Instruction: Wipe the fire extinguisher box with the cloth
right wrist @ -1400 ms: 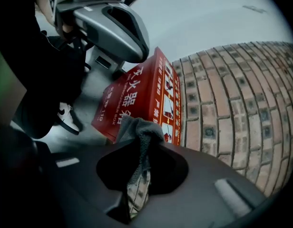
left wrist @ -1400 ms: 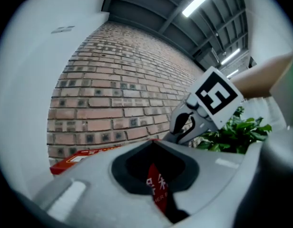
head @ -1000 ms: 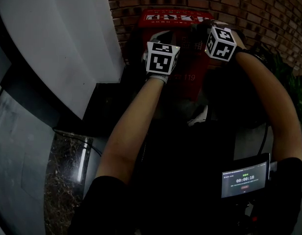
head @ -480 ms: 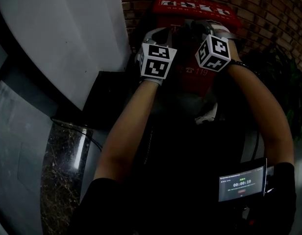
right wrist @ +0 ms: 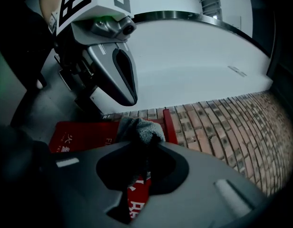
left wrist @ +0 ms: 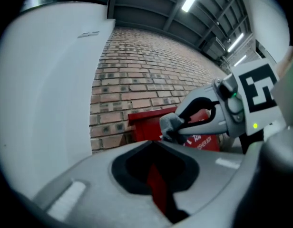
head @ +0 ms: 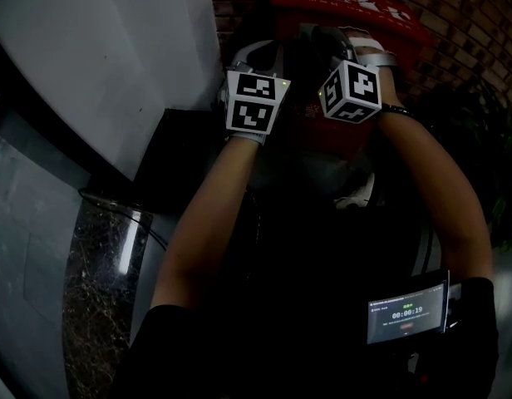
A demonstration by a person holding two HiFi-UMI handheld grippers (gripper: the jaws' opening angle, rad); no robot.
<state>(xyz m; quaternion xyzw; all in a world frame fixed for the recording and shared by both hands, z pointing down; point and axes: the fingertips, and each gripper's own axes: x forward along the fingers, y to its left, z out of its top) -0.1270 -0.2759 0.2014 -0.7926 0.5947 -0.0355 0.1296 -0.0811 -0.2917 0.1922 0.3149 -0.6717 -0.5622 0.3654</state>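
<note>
Right claw (right wrist: 141,144), nubby cloth (right wrist: 141,128), lower on box (right wrist: 84,134)

We are reading 00:00:19 on the small screen (head: 406,314) (its finer print is too small to read). On the red box (right wrist: 84,136) we are making out white "火" and "FI", the rest being cut off.

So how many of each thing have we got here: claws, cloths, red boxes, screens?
Claws: 2, the left claw and the right claw
Grey cloth: 1, pinched in the right claw
Red fire extinguisher box: 1
Timer screen: 1
Total: 5
</note>
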